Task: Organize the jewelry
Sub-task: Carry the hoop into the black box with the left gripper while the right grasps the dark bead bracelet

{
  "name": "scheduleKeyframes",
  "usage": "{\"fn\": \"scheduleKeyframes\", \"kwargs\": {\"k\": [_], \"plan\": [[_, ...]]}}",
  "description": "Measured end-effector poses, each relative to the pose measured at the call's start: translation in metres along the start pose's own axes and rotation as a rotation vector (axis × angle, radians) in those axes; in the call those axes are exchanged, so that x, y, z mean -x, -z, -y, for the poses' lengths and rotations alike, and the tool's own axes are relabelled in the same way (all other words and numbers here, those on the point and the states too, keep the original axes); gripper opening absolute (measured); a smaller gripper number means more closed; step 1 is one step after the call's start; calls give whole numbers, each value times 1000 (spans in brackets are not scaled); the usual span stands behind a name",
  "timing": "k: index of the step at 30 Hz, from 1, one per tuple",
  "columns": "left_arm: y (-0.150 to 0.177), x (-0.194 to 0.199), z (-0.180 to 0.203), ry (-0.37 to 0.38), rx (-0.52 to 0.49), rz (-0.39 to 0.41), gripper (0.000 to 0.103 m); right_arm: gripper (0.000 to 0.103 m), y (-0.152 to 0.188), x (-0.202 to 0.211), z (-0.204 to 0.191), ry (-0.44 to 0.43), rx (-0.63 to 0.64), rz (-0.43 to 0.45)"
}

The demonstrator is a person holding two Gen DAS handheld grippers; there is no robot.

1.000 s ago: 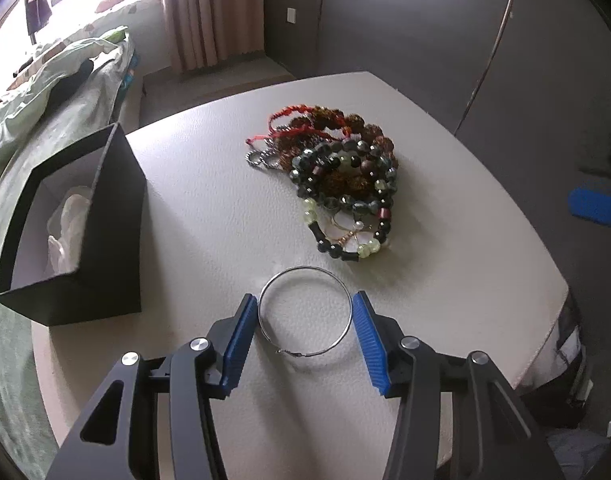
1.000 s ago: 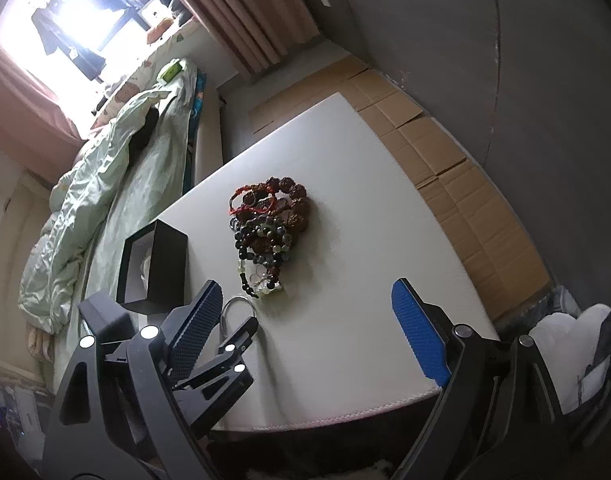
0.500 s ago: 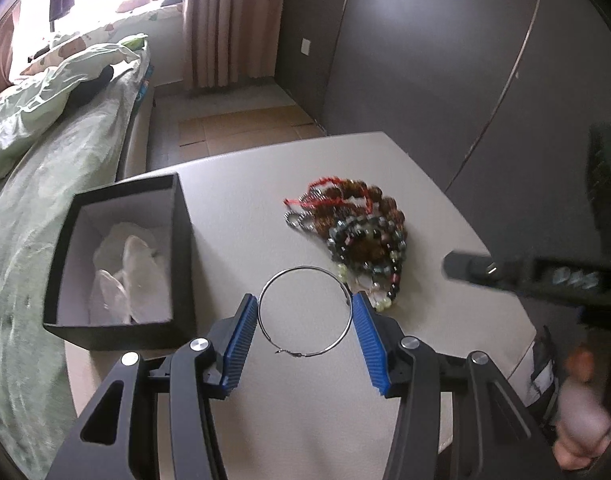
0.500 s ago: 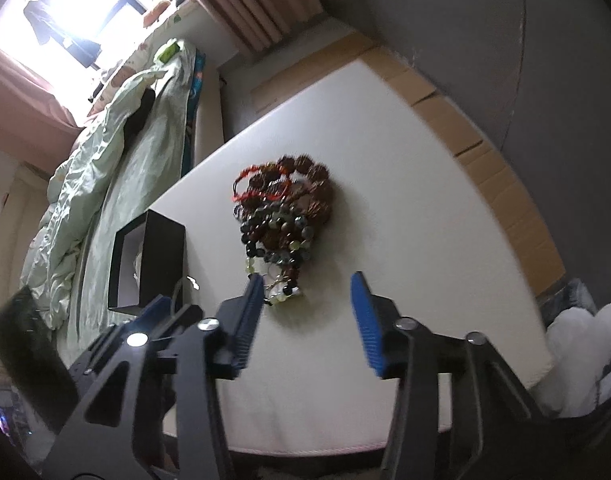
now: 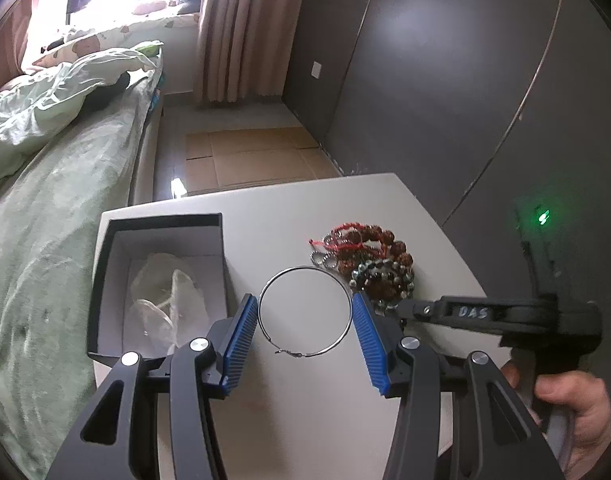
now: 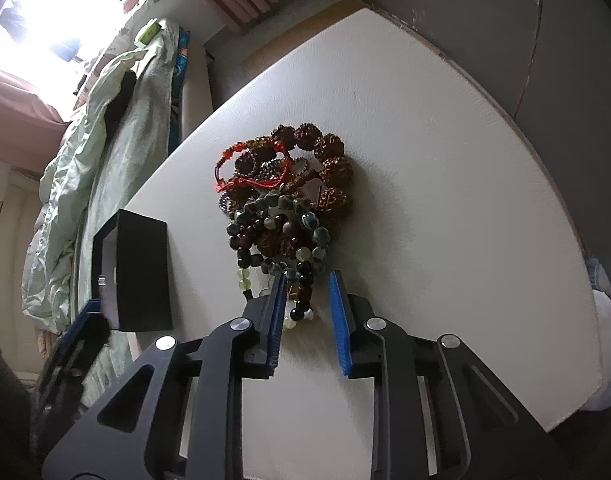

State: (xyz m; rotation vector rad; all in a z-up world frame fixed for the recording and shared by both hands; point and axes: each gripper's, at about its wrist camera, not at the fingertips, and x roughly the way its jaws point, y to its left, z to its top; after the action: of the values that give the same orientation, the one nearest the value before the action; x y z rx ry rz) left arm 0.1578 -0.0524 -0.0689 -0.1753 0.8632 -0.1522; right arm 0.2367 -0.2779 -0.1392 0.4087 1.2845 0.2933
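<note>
My left gripper [image 5: 305, 308] is shut on a thin silver hoop [image 5: 304, 346] and holds it above the white table [image 5: 273, 216]. An open black box [image 5: 161, 280] with clear plastic inside stands just to its left. A pile of beaded bracelets [image 5: 369, 256] lies to the right on the table. My right gripper [image 6: 307, 294] is open at the near end of that pile [image 6: 283, 204], with a few dark and pale beads between its blue pads. It also shows in the left wrist view [image 5: 389, 310].
A bed with a green quilt [image 5: 53, 168] runs along the table's left side. A dark wardrobe wall [image 5: 445, 80] stands behind and to the right. Cardboard sheets [image 5: 249, 156] cover the floor beyond the table. The box also shows in the right wrist view [image 6: 139, 276].
My left gripper has lifted the hoop off the table and carried it toward the box. My right gripper has narrowed and come down to the near end of the bracelet pile.
</note>
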Motion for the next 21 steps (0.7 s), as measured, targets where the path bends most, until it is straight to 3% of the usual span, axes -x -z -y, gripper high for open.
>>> {"fn": "scheduleKeyframes", "kwargs": {"k": [3, 21], "plan": [[-4, 6, -6, 0, 14, 13, 47, 9, 1, -6, 0, -16, -23, -14], [-8, 28, -60, -72, 105, 51, 48, 9, 19, 43, -29, -226, 40, 106]]}}
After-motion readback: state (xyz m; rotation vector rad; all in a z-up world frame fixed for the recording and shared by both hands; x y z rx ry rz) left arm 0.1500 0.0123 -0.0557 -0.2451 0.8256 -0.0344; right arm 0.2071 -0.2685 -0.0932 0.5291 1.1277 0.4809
